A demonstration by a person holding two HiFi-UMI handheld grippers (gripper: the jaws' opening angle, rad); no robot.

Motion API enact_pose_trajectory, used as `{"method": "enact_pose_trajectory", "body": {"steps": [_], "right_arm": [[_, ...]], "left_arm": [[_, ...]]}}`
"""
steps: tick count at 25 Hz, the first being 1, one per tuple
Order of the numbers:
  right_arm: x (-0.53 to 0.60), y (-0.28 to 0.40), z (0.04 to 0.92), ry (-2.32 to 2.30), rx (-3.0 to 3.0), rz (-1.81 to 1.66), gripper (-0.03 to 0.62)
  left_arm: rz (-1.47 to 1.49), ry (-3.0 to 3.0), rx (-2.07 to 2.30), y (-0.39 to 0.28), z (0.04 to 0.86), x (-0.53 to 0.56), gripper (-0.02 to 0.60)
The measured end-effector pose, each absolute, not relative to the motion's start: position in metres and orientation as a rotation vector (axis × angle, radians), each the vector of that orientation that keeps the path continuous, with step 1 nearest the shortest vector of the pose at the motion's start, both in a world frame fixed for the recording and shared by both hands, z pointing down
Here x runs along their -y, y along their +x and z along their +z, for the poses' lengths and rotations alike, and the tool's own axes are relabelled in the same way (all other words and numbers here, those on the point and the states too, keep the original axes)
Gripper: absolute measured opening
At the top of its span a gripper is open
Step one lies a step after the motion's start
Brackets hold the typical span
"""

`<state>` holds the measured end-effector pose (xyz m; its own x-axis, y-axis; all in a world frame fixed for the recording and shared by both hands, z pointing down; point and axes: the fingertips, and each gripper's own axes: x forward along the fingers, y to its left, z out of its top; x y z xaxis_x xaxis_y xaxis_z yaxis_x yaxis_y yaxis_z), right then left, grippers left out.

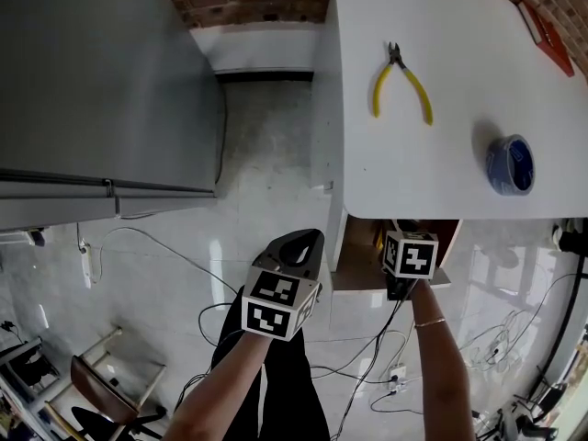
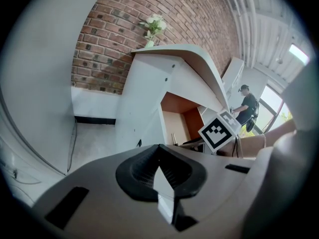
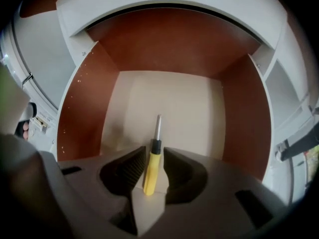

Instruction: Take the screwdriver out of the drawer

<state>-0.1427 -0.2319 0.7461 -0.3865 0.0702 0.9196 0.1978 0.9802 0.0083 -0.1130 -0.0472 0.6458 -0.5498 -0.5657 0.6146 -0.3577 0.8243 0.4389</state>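
The drawer (image 3: pixel 79 108) under the near edge of the white desk (image 1: pixel 441 26) stands open, with brown side walls and a pale floor. The right gripper (image 3: pixel 151 156) reaches into it. Its jaws are narrow and closed in on the screwdriver (image 3: pixel 151 168), one on each side of the yellow handle. The left jaw lies along the handle and the right jaw meets it by the black collar. The metal shaft points to the far end of the drawer, past the jaw tips.

The left gripper (image 1: pixel 306 239) hangs over the floor just left of the drawer, apart from it. Its jaws are pressed together at the tips with nothing between them.

On the desk, yellow-handled pliers (image 1: pixel 401 81) lie well beyond the drawer. A blue roll of tape (image 1: pixel 510 165) sits to the right of them and nearer the desk's near edge. A brick wall (image 2: pixel 124 34) rises behind the desk.
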Motion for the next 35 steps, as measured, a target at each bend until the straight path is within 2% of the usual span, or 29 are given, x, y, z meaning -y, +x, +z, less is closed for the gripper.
{"method": "enact_pose_trajectory", "body": {"steps": [25, 29, 35], "right_arm": [[0.222, -0.151, 0.777, -0.143, 1.912, -0.077, 0.112], [0.228, -0.149, 0.778, -0.108, 1.909, -0.137, 0.083], [0.229, -0.148, 0.776, -0.084, 1.914, -0.127, 0.080]], "left_arm": [[-0.355, 0.651, 2.201, -0.122, 0.656, 0.041, -0.006], [-0.356, 0.656, 2.198, -0.121, 0.654, 0.040, -0.006], [-0.368, 0.664, 2.200, -0.121, 0.652, 0.040, -0.006]]}}
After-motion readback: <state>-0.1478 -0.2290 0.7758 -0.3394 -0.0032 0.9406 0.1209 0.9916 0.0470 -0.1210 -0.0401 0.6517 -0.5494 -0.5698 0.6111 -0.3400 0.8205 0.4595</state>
